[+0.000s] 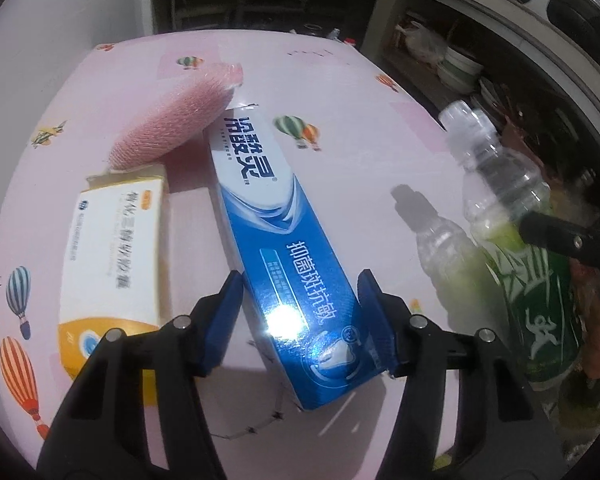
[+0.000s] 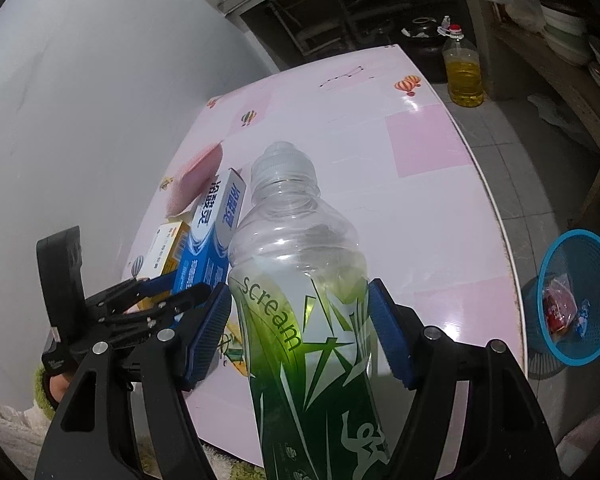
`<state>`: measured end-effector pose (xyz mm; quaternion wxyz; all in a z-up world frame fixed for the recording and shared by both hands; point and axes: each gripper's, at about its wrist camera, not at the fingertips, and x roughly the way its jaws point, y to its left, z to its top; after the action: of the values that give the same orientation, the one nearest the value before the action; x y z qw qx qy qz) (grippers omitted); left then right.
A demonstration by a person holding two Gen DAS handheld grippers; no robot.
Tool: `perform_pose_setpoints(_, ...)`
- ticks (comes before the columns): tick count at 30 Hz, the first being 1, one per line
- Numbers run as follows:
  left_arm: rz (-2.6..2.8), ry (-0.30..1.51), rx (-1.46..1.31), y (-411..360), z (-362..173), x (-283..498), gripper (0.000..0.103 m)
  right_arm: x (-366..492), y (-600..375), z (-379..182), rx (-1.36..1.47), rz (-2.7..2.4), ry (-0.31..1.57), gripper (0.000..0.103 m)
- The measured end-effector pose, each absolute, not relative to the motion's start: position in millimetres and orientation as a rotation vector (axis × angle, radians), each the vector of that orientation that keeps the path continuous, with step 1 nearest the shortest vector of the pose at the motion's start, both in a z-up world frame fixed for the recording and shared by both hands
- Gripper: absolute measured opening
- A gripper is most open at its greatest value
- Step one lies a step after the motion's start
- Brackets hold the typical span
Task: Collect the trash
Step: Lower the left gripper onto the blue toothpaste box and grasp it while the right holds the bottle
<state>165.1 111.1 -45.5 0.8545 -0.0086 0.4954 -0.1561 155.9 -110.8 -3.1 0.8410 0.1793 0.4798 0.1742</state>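
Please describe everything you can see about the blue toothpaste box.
The blue toothpaste box is a long glossy carton, white at the far end, printed with Chinese characters and a tooth picture. It lies flat on the pink table, its far end by a pink mesh pad. The left gripper straddles its near end, jaws not clearly pressing.

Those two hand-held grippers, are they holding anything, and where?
The right hand-held gripper clamps the plastic bottle around its labelled middle. The left one straddles the blue toothpaste box near its end; grip uncertain.
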Motion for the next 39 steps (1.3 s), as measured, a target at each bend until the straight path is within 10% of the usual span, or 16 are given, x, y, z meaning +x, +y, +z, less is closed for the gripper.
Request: perform_pose_setpoints(39,-0.484,1.160,-0.034,63,-50,157,0.056,155,-137,-8,0.410,0.208,1.047,0.068)
